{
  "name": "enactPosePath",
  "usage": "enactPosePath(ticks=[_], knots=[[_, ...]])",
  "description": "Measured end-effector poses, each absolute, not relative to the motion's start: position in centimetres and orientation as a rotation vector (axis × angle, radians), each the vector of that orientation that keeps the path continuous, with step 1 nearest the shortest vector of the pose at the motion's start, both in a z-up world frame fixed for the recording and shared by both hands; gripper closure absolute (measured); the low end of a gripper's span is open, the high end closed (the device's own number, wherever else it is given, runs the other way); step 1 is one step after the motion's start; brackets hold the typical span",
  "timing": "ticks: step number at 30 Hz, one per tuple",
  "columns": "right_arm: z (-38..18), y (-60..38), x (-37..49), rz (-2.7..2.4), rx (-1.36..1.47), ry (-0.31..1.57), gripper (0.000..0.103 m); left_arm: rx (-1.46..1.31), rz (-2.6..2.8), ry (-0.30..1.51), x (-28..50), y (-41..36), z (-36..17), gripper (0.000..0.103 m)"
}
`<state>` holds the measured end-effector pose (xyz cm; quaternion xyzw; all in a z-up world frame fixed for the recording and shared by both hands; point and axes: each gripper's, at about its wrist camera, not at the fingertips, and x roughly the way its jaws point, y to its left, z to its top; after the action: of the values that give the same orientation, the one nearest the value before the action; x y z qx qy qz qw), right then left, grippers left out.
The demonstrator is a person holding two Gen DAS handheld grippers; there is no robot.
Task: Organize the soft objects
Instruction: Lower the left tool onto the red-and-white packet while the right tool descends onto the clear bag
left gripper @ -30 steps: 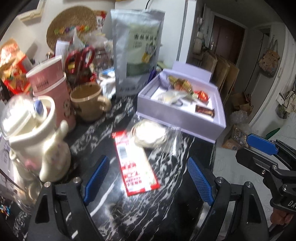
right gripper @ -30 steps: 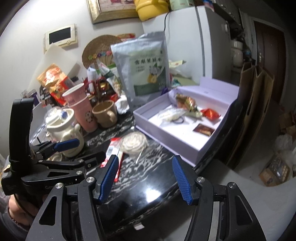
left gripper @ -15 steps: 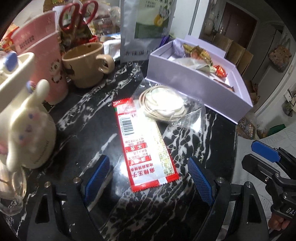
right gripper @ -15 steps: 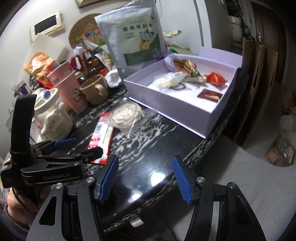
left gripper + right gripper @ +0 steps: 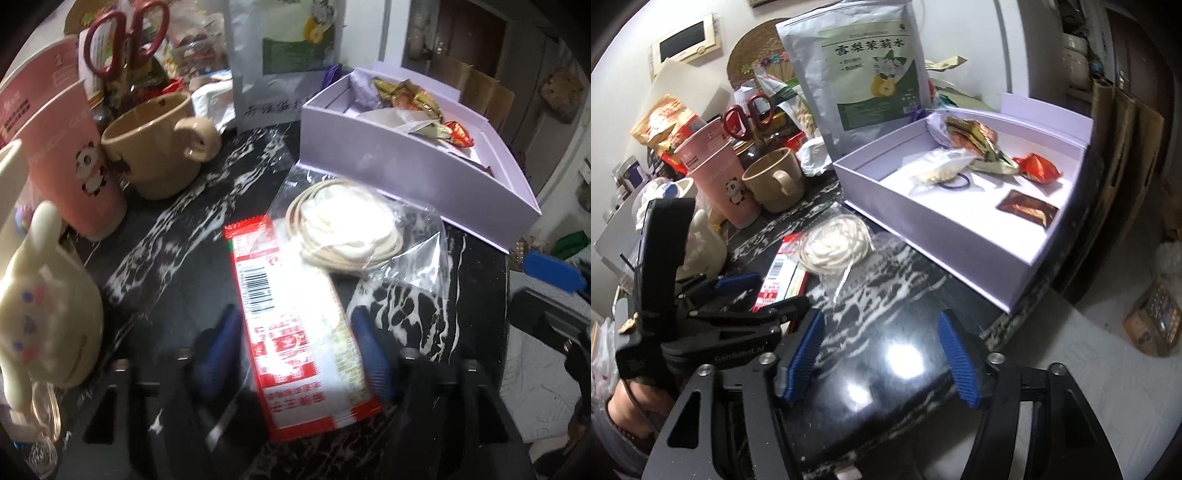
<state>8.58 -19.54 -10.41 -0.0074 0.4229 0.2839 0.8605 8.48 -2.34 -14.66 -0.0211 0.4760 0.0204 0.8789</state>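
Since the earlier frame the left gripper [image 5: 295, 350] has dropped onto the red snack packet [image 5: 291, 321]; its jaws are closing, packet between them, contact unclear. The right gripper [image 5: 881, 360] is opening over bare black marble tabletop [image 5: 886, 295], holding nothing. Beyond the packet: bagged white coil [image 5: 343, 225], then lavender box [image 5: 413, 173].

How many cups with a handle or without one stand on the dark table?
3: two stacked pink paper cups at the left and a beige mug just right of them. More may hide behind the clutter.
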Motion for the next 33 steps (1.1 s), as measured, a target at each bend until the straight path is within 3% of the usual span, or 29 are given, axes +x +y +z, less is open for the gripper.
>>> enactPosePath(ticks=[4, 9, 18, 24, 30, 32, 33], knots=[[-10.6, -18.3, 10.0, 0.646, -0.023, 0.900, 0.033, -0.062, 0.020, 0.995, 9.1, -1.1, -14.4, 0.052], [-11.0, -16.7, 11.7, 0.677, -0.080, 0.915, 0.032, -0.100, 0.024, 1.014, 8.3, 0.0, -14.2, 0.052], [-11.4, -13.5, 14.0, 0.751, -0.170, 0.903, 0.020, -0.135, 0.046, 1.010, 7.2, 0.9, -14.3, 0.052], [-12.0, -11.4, 14.7, 0.811, -0.219, 0.894, 0.020, -0.160, 0.048, 1.004, 6.9, 1.7, -14.2, 0.052], [-13.1, -11.4, 14.7, 0.781, -0.234, 0.924, 0.050, -0.167, 0.069, 1.004, 6.5, 2.1, -14.2, 0.052], [-13.0, -11.6, 14.3, 0.770, -0.252, 0.921, 0.065, -0.166, 0.071, 1.005, 6.4, 2.1, -14.2, 0.052], [-13.0, -11.8, 14.1, 0.770, -0.252, 0.919, 0.066, -0.167, 0.072, 1.005, 6.3, 2.0, -14.2, 0.052]])
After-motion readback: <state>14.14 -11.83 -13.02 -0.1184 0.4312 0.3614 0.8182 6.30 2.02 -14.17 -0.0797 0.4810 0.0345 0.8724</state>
